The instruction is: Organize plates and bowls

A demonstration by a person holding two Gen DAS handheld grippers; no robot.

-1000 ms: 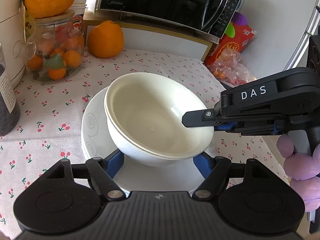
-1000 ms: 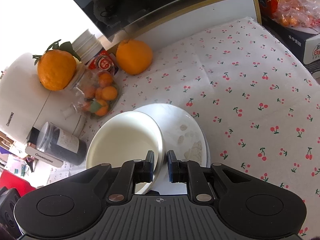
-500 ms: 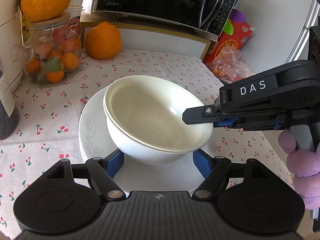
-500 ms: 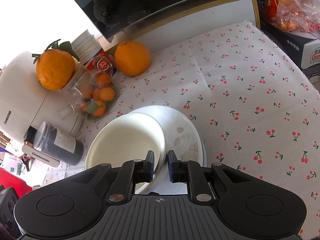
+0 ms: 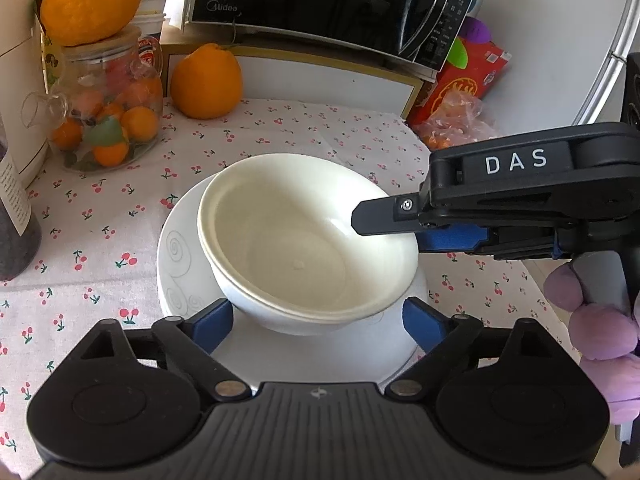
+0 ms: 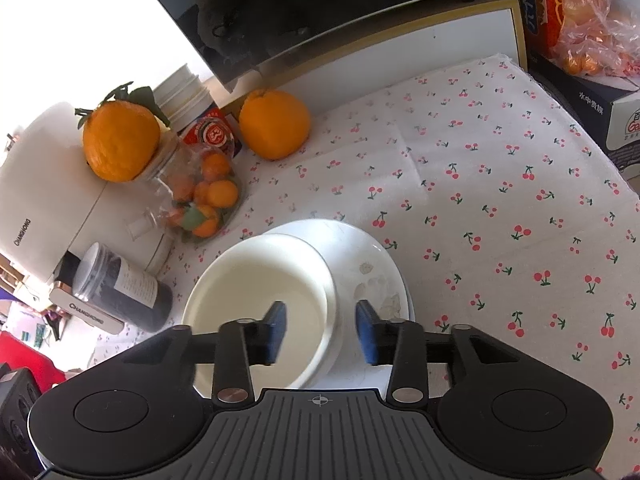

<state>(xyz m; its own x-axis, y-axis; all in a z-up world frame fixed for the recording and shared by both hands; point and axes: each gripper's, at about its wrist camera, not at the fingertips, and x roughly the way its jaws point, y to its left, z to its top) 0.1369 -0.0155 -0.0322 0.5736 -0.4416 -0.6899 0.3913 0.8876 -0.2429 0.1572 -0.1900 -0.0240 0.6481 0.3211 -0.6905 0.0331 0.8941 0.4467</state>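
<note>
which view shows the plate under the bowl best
The right wrist view: the plate shows bare beside the bowl. In the left wrist view the bowl hides most of it, leaving the swirl-marked rim.

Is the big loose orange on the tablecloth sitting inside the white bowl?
No, the orange sits on the tablecloth near the microwave shelf, well apart from the white bowl, which is empty.
</note>
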